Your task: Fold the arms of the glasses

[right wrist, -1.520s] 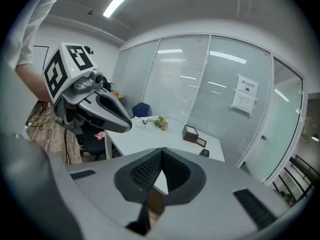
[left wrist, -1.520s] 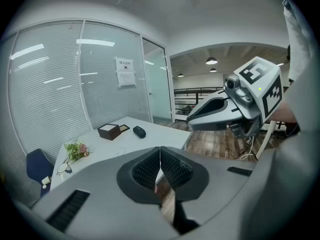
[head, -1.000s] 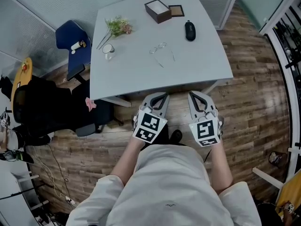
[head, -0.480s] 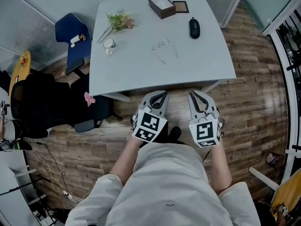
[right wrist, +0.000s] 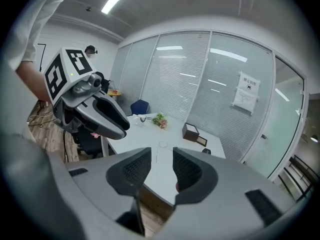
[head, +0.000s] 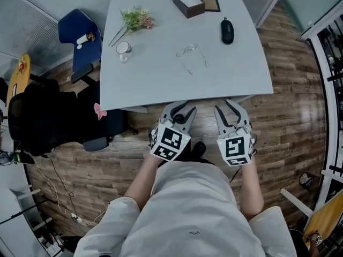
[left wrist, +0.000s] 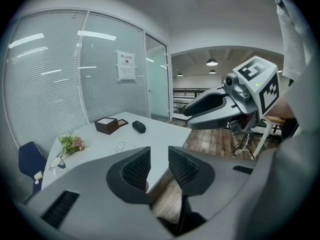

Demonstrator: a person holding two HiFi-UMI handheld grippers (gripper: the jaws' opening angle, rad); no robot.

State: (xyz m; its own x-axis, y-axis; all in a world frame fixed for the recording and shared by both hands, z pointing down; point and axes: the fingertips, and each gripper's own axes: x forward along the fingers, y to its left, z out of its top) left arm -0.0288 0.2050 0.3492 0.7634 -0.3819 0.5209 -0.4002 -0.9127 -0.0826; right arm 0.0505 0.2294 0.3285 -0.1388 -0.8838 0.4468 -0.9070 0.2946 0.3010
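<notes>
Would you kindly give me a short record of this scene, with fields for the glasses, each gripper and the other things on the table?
glasses: lying on the white table, arms unfolded, untouched
left gripper: short of the table's near edge, over the floor; jaws opening, nothing between them
right gripper: beside the left one; jaws opening, nothing between them
also on table: black mouse, brown box, flowers, small cup
task: folding not yet begun

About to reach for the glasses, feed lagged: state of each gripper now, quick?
Left gripper: opening, nothing between its jaws.
Right gripper: opening, nothing between its jaws.
</notes>
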